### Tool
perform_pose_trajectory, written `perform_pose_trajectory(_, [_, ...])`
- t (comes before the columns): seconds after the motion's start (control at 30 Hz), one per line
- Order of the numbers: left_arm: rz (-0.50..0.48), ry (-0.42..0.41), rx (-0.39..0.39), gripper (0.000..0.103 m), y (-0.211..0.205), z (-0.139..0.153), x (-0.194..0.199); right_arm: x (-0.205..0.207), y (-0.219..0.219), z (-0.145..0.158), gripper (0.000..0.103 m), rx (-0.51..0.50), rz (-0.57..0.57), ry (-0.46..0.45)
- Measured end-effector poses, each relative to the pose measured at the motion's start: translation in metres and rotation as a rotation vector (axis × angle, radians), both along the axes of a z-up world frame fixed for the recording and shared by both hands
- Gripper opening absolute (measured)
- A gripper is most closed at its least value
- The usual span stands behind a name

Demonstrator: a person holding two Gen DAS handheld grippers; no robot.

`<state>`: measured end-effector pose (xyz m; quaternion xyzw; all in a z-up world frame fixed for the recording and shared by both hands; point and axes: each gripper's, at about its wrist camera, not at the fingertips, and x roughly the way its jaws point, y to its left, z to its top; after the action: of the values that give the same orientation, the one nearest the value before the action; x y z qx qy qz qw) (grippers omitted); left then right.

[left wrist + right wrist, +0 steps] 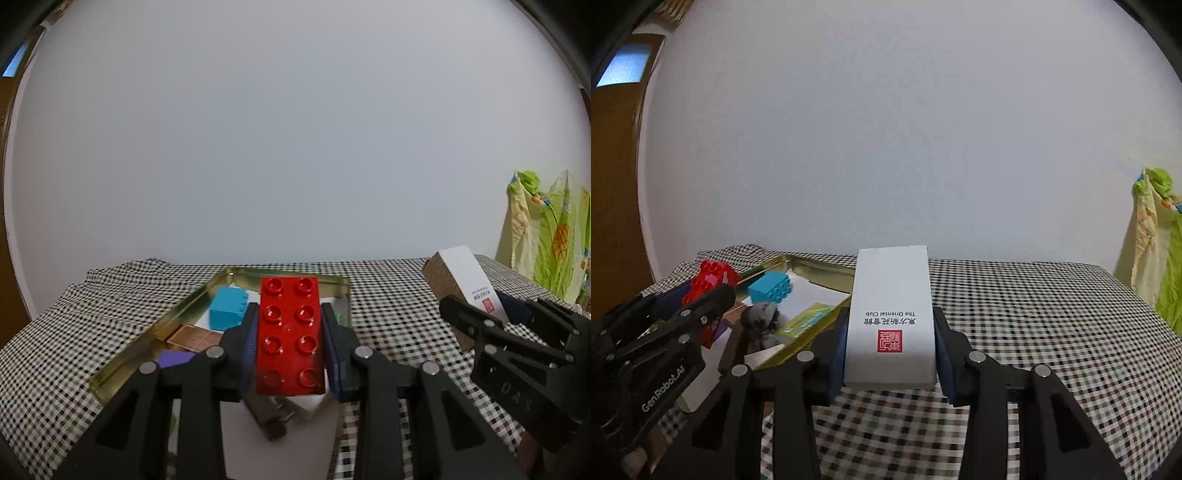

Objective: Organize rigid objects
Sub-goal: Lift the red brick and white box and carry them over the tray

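Note:
A red studded brick [290, 334] is clamped between the pads of my left gripper [290, 325], held above a gold tin tray [155, 332]. My right gripper [891, 332] is shut on a white box [892, 314] with a red seal and black lettering, over the checked cloth just right of the tray [820, 267]. From the left wrist view the white box [467, 275] and right gripper [491, 314] appear at the right. The right wrist view shows the red brick [709, 280] in the left gripper [690, 299] at the left.
The tray holds a blue brick [227, 306], a copper-coloured flat block [194, 338], a purple piece [175, 358], a green packet [809, 317] and a grey fuzzy lump [761, 317]. Checked cloth [1034, 332] covers the table. A green and yellow fabric [543, 236] hangs at the right. A plain wall stands behind.

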<state>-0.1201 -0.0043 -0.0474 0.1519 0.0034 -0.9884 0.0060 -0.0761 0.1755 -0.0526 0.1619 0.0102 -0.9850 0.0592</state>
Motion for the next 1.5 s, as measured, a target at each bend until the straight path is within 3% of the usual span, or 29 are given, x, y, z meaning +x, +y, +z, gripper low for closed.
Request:
perform_pose_trajectory(0.83, [0.105, -0.018, 0.035, 0.031, -0.047, -0.003, 0.002, -0.023, -0.048, -0.003, 0.044, 0.013, 0.115, -0.016])
perform_pose_trajectory(1.5, [0.154, -0.081, 0.004, 0.031, -0.047, -0.001, 0.001, -0.050, -0.069, -0.005, 0.044, 0.033, 0.187, -0.042])
